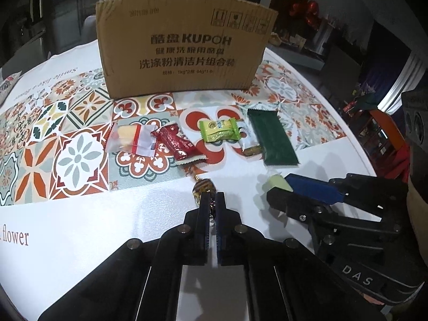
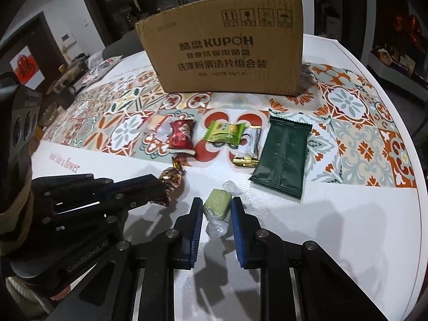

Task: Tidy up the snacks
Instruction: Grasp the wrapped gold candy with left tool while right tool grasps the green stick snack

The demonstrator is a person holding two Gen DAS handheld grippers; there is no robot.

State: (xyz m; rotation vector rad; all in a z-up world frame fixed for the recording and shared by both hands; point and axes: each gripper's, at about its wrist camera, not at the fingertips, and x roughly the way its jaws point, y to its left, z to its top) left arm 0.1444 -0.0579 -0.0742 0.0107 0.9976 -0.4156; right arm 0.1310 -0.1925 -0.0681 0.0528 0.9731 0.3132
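Note:
A cardboard box (image 1: pixel 184 45) stands at the back of the table, also in the right wrist view (image 2: pixel 227 48). My left gripper (image 1: pixel 213 200) is shut on a gold-brown twist-wrapped candy (image 1: pixel 203 188), which also shows in the right wrist view (image 2: pixel 171 178). My right gripper (image 2: pixel 215 204) is open, its fingers on either side of a pale green wrapped candy (image 2: pixel 218 204) lying on the table; the candy also shows in the left wrist view (image 1: pixel 276 184). A row of snacks lies in front of the box: a clear packet (image 1: pixel 131 139), a red packet (image 1: pixel 178 143), a light green packet (image 1: pixel 219 129) and a dark green packet (image 1: pixel 271 136).
A small white-and-gold packet (image 2: pixel 248 148) lies between the light green packet (image 2: pixel 223 132) and the dark green packet (image 2: pixel 283 156). The table has a patterned tile cloth (image 2: pixel 347 123) and a curved right edge. Cups and a bag (image 2: pixel 99 69) sit at the far left.

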